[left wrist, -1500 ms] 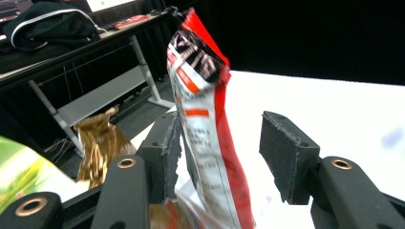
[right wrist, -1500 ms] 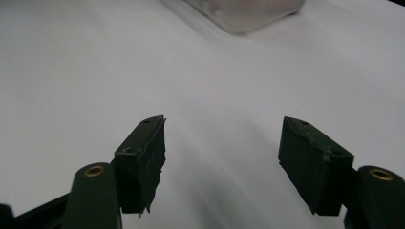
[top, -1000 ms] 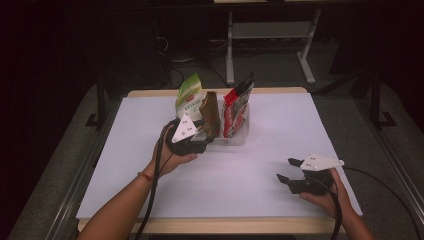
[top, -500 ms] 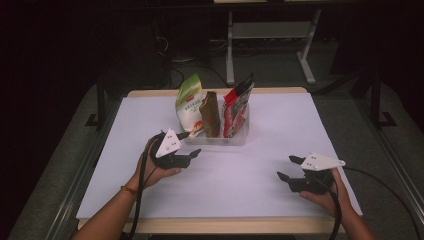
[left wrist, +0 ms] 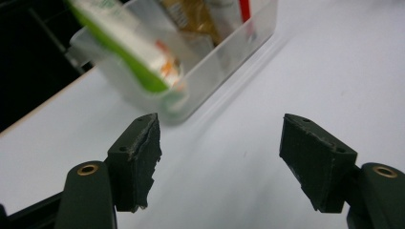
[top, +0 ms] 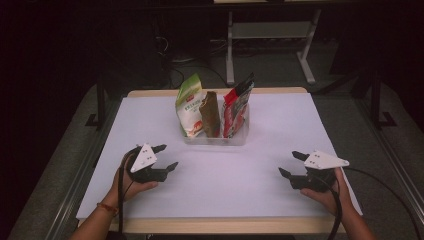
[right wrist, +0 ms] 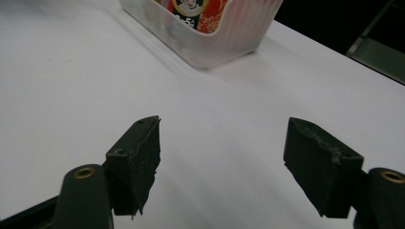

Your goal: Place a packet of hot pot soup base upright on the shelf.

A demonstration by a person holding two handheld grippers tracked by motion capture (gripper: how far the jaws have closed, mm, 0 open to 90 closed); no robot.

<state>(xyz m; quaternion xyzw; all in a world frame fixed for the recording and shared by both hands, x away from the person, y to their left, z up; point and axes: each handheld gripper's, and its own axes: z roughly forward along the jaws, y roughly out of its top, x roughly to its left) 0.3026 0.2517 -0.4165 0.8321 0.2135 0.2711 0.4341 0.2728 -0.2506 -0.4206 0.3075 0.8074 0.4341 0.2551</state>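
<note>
At the far centre of the white surface point(top: 280, 150) stands a clear plastic bin point(top: 215, 137), and three snack packets stand upright in it, side by side: a green-and-white packet point(top: 188, 107) at the left, a brown packet point(top: 210, 114) in the middle, a red packet point(top: 236, 107) at the right. All three rise well above the bin rim.

Handling, as a judgement: the packets look like light, soft film pouches that crumple under pressure and may slip between hard pads. The best hold is likely the flat top seal, which stands free above the rim. The bin appears light and thin-walled; a sideways push could slide it.

The left gripper point(top: 165, 157) rests near the front left of the surface, held in the person's left hand point(top: 131, 181). Its jaws stand wide apart with nothing between them, pointing toward the bin's green-packet end. The right gripper point(top: 291, 164) rests near the front right, jaws also wide apart and empty, facing the bin's red-packet end point(right wrist: 198, 12).

Open room is ample: bare surface lies between both grippers and the bin, and on either side of it. The bin sits nearer the far edge than the near one. Each gripper sits close to its side of the near edge.
</note>
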